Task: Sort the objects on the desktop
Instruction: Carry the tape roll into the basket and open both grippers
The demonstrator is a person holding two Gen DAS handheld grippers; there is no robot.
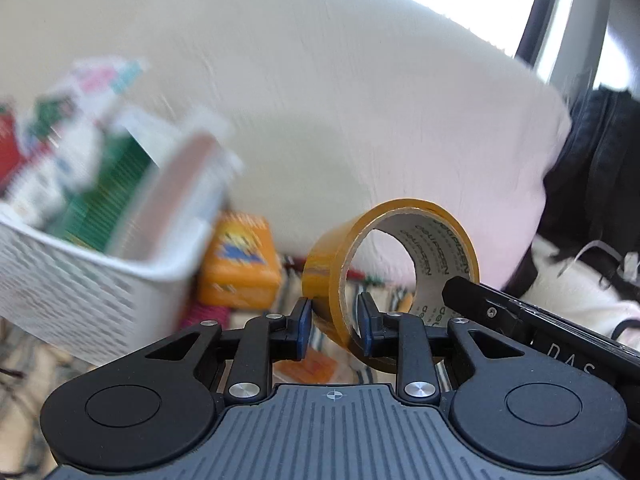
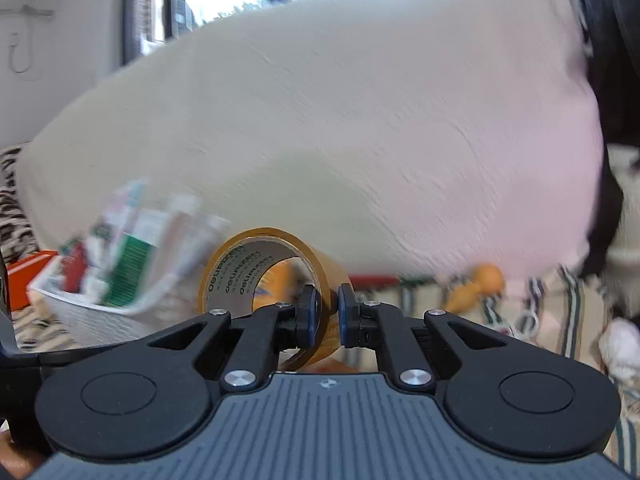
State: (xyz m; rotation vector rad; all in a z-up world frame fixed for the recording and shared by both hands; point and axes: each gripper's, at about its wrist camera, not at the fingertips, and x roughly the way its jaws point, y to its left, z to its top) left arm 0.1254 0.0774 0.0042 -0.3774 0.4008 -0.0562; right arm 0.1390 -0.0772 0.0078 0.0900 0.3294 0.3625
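A roll of yellow-brown packing tape [image 1: 325,264] stands on edge in the air, held from both sides. My left gripper [image 1: 333,322] is shut on the roll's near wall, one blue pad outside and one inside the ring. In the right wrist view the same tape roll [image 2: 240,258] has its right wall pinched by my right gripper [image 2: 328,316], which is shut on it. The right gripper's black finger [image 1: 484,304] shows at the roll's right side. A white mesh basket [image 1: 92,280] packed with boxes sits to the left, lower than the roll, and appears again as the basket [image 2: 80,316].
An orange box [image 1: 240,268] lies beside the basket on a striped cloth [image 2: 568,312]. A large cream cushion [image 1: 340,100] fills the background. A dark bag [image 1: 600,184] is at the right. A small orange object [image 2: 490,276] and a red-orange box [image 2: 24,280] lie on the cloth.
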